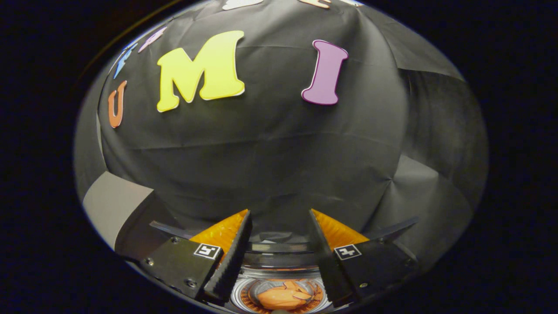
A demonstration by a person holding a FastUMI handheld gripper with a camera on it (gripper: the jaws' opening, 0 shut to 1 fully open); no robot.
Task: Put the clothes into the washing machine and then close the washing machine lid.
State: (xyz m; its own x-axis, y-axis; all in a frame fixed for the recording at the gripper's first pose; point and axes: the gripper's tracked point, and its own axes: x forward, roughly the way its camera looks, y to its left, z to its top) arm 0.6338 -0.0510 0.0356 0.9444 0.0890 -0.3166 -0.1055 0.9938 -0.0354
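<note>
Right under us, we have the gripper with its two fingers spread wide apart and nothing held between them. Each finger carries a small square marker on its flat top, and the ribbed inner faces look across an open gap at each other.

Down in that gap, below the fingers, we see the washing machine from above: a round drum with ringed walls. Lying at the bottom of the drum is the orange piece of clothing, bunched up in a crumpled lump. So the clothes are inside the machine already, low between the two fingers, touching neither.

Just ahead of the drum, running across between the fingertips, we get a clear curved lid, which seems to stand raised at the back of the opening; its shiny edges stick out to either side past the fingers. We cannot tell exactly how far up it is tipped, but the drum below it lies open to us, so the lid is not shut.

Beyond all that, the black cloth wall of the booth rises up, creased in long folds. Off to the left, beside the left finger, a pale grey panel pokes out by the cloth.
</note>
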